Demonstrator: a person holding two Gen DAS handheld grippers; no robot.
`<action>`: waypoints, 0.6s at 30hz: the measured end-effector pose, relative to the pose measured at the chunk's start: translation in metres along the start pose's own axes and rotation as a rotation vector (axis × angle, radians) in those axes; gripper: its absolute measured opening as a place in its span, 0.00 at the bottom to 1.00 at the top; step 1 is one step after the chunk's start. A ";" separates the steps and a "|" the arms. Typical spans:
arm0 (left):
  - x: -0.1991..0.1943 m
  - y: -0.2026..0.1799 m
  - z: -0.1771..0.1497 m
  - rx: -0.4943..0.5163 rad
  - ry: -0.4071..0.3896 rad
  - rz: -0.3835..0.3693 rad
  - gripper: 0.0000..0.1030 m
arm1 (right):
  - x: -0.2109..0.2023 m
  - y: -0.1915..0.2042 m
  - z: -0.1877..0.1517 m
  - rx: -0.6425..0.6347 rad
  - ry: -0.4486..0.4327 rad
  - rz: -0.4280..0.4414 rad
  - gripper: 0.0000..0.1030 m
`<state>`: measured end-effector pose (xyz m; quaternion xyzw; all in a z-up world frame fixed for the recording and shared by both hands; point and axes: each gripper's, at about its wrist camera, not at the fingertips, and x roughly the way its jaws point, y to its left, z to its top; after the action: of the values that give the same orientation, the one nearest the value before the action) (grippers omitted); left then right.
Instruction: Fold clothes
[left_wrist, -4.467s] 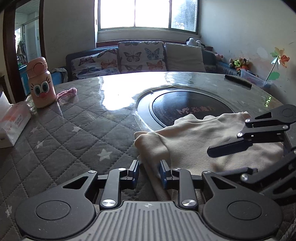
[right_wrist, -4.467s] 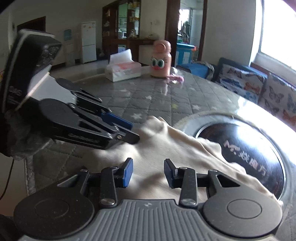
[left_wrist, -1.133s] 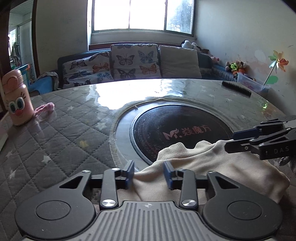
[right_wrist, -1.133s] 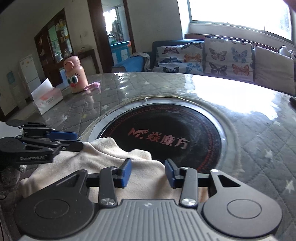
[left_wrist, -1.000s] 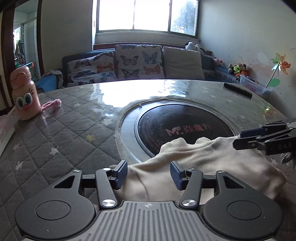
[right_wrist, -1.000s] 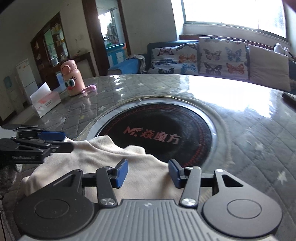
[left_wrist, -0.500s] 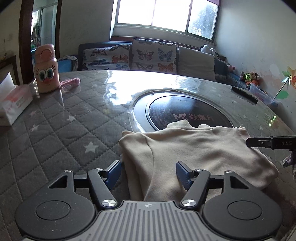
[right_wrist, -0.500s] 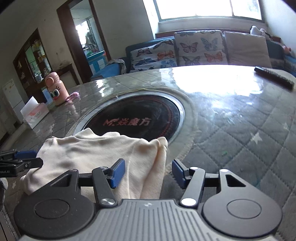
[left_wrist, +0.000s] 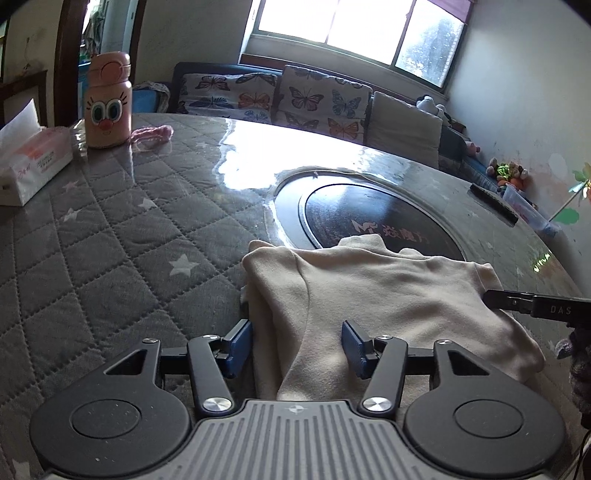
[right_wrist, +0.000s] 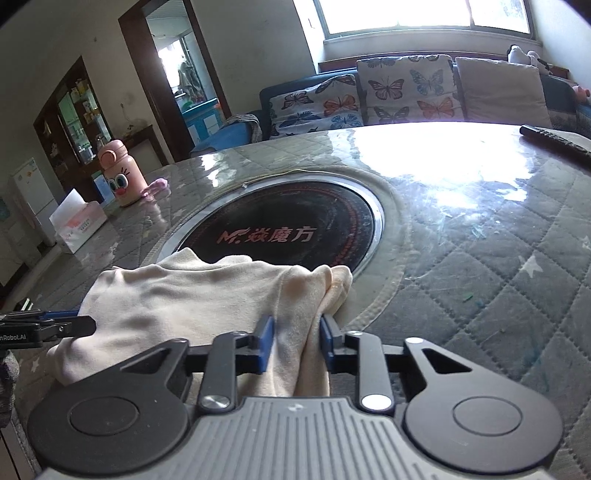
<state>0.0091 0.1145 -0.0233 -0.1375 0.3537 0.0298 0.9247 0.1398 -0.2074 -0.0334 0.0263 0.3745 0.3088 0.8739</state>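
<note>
Left-wrist view: a cream garment (left_wrist: 388, 295) is lying on the near part of a round quilted table (left_wrist: 110, 240), its far edge overlapping the dark round cooktop (left_wrist: 369, 218) set in the middle. At far left, a tissue box (left_wrist: 29, 162) and a pink bottle (left_wrist: 108, 99) are standing well apart from the cloth. The garment is looking already doubled into a compact bundle, with layered edges showing at both ends; judging from this, at least one fold is done, while squaring up and perhaps a further fold are remaining. The left gripper (left_wrist: 295, 347) is closing around the garment's left end, cloth lying between the jaws, though the pads are not yet pressing it. Right-wrist view: the right gripper (right_wrist: 295, 343) is closing on the bunched right edge of the garment (right_wrist: 192, 295), both pads touching the fabric and pinching it.
</note>
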 end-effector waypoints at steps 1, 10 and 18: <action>0.000 0.002 0.001 -0.011 -0.001 0.003 0.55 | 0.000 0.000 0.000 0.005 -0.001 0.002 0.22; 0.001 0.014 0.003 -0.105 0.001 -0.020 0.47 | 0.001 -0.008 0.000 0.059 -0.002 0.023 0.24; 0.000 0.025 0.002 -0.208 0.000 -0.097 0.16 | -0.003 -0.001 0.004 0.044 -0.023 0.016 0.09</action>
<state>0.0067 0.1387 -0.0279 -0.2498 0.3418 0.0218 0.9057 0.1413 -0.2093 -0.0289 0.0522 0.3708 0.3072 0.8749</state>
